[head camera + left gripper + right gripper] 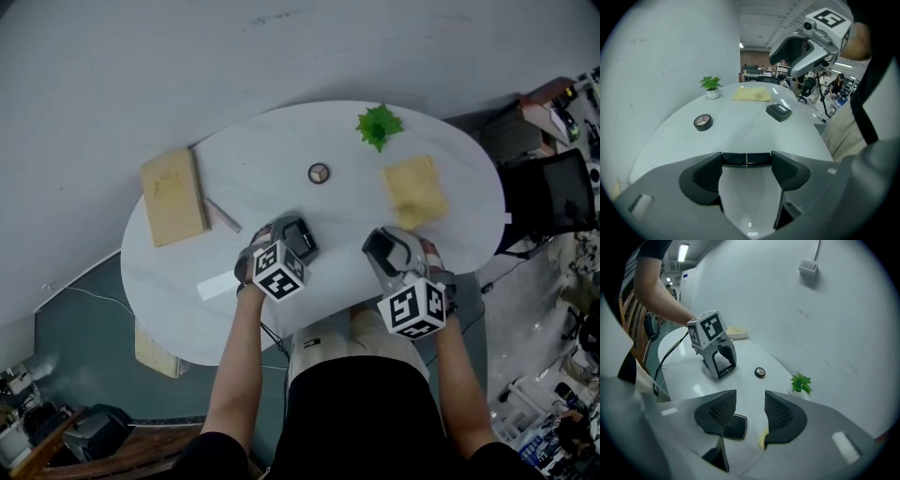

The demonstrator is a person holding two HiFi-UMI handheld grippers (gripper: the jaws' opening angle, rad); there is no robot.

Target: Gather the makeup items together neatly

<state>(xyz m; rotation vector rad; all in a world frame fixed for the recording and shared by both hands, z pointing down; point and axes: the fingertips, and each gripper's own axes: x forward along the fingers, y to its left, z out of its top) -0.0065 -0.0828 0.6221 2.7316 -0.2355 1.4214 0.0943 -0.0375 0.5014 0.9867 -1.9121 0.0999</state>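
L gripper is low over the white table. Its jaws are set wide w/ a flat black case spanning tip to tip — pads against its ends. R gripper is near, jaws about half apart w/ nothing btwn the pads. A 2nd dark compact lies on the table partly under one jaw. Farther out a round compact sits alone mid-table — yellow cloth and small plant beyond.
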